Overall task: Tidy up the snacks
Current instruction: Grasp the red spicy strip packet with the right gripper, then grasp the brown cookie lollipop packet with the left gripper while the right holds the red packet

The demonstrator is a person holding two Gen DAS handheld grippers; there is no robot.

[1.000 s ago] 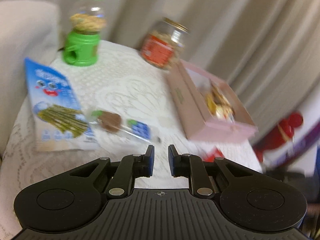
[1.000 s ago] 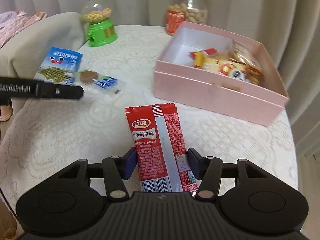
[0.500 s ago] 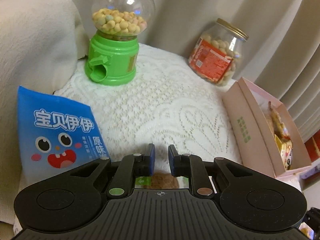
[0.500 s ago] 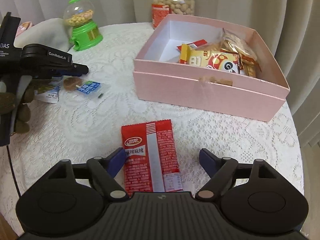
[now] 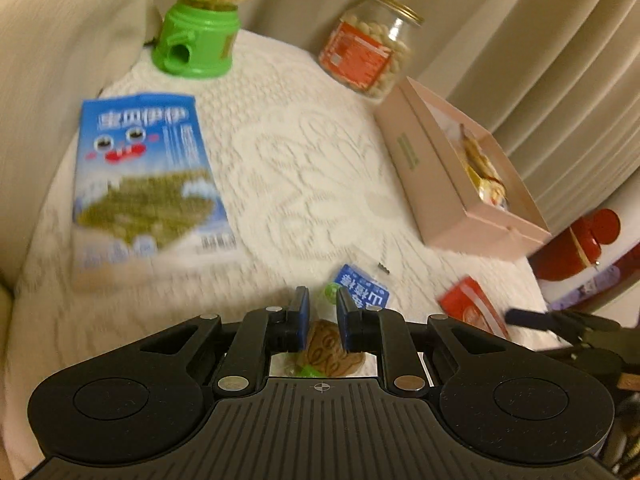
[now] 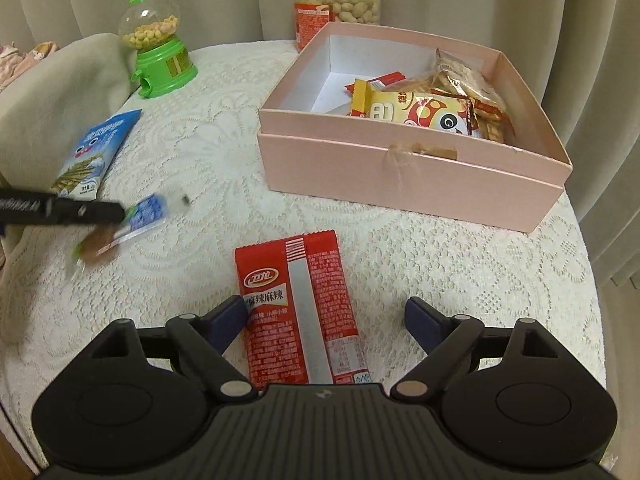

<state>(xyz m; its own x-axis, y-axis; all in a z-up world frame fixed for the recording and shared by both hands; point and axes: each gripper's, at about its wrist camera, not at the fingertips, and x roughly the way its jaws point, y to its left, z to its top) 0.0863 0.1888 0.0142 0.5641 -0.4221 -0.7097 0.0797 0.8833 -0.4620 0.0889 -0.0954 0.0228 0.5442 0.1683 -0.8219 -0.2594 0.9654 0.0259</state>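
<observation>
My left gripper [image 5: 322,312] is shut on a clear cookie packet [image 5: 333,346] with a brown cookie and a blue label; the right wrist view shows the packet [image 6: 120,228] hanging from the left gripper [image 6: 116,212], lifted off the cloth. My right gripper [image 6: 326,316] is open, its fingers on either side of a red spicy-snack packet [image 6: 300,312] that lies flat on the table. A pink box [image 6: 400,168] holding several snacks stands at the back right. A blue seaweed-snack bag [image 5: 140,176] lies at the left.
A green candy dispenser [image 6: 160,52] and a glass peanut jar [image 6: 338,0] stand at the back of the round, lace-covered table [image 6: 460,280]. A beige cushion [image 6: 52,96] lies against the left edge. Curtains hang behind.
My left gripper closed on the cookie packet and lifted it off the cloth. My right gripper opened wider over the red packet, which stayed flat.
</observation>
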